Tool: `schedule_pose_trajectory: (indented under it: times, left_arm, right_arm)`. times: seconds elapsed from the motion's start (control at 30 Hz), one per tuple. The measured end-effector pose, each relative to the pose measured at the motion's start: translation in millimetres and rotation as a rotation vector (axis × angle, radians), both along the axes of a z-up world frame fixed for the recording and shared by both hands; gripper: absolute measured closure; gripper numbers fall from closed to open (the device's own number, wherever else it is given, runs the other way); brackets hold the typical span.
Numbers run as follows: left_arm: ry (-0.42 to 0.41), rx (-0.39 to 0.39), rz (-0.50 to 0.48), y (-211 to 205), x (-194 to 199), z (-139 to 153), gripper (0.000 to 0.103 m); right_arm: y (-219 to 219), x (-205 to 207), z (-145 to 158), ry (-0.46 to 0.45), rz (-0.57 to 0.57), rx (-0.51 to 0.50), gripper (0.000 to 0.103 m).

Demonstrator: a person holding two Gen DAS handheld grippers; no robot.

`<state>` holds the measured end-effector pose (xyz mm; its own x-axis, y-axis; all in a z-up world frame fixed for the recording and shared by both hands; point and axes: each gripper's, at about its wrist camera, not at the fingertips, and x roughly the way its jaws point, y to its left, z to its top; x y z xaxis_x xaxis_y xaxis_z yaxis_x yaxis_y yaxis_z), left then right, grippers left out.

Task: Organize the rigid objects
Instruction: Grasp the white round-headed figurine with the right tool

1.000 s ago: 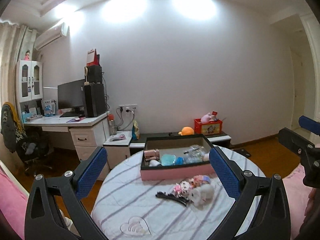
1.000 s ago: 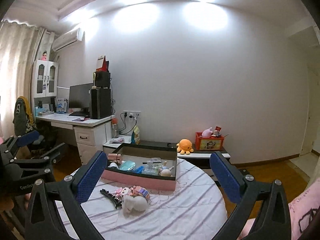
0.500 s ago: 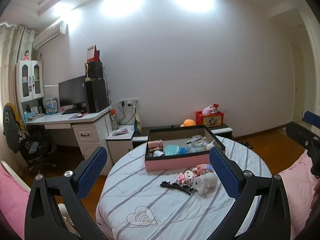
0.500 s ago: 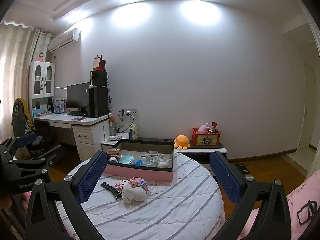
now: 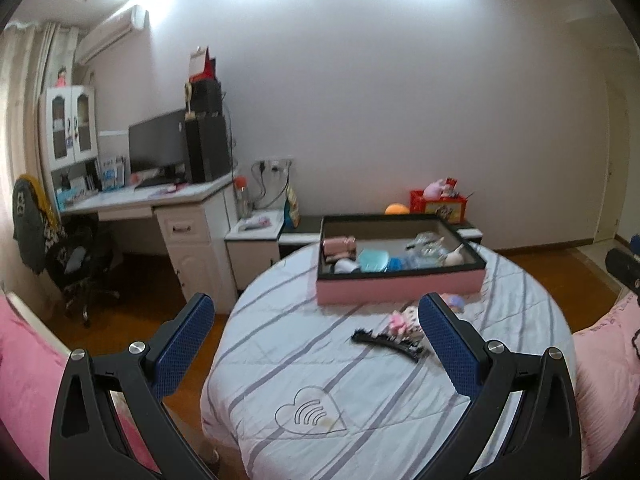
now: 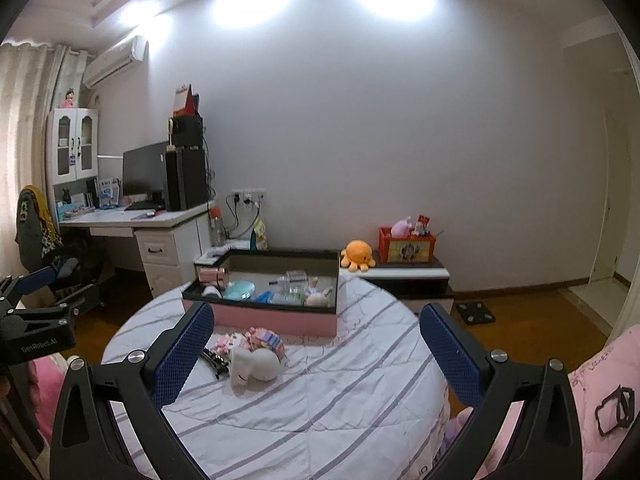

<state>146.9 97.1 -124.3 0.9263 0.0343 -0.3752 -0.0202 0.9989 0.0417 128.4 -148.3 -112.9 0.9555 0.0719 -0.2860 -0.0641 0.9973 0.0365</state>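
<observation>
A pink box with a black rim (image 5: 398,290) (image 6: 276,318) stands at the far side of a round table under a striped cloth (image 5: 360,392) (image 6: 320,392); several small items lie inside it. In front of the box lie a black hair clip (image 5: 386,342) (image 6: 212,358), a small pink toy figure (image 5: 402,320) (image 6: 264,338) and a white plush (image 6: 254,364). My left gripper (image 5: 316,344) hangs open above the table's near left part, empty. My right gripper (image 6: 316,350) hangs open over the table, the plush just inside its left finger, untouched.
A white desk (image 5: 160,204) with a monitor, computer tower and office chair (image 5: 76,264) stands at the left. A low cabinet (image 6: 404,276) behind the table carries an orange plush and a red box. Pink bedding (image 5: 28,380) (image 6: 580,400) flanks the table.
Both cameras have tilted down and drawn nearer the table. The left view has shifted so the box and toys sit further right. Nothing was grasped.
</observation>
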Motion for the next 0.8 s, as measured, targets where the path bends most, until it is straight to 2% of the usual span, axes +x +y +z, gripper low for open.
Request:
schedule_pose_trajectory:
  times: [0.13, 0.5, 0.8]
  left_arm:
    - [0.063, -0.023, 0.012, 10, 17, -18, 0.000]
    - [0.177, -0.011, 0.039, 26, 47, -54, 0.000]
    - [0.228, -0.009, 0.041, 33, 61, -68, 0.000]
  right_arm:
    - [3, 26, -21, 0.091, 0.031, 0.024, 0.000]
    - [40, 119, -94, 0.381, 0.161, 0.090, 0.000]
    - [54, 171, -122, 0.517, 0.226, 0.119, 0.000]
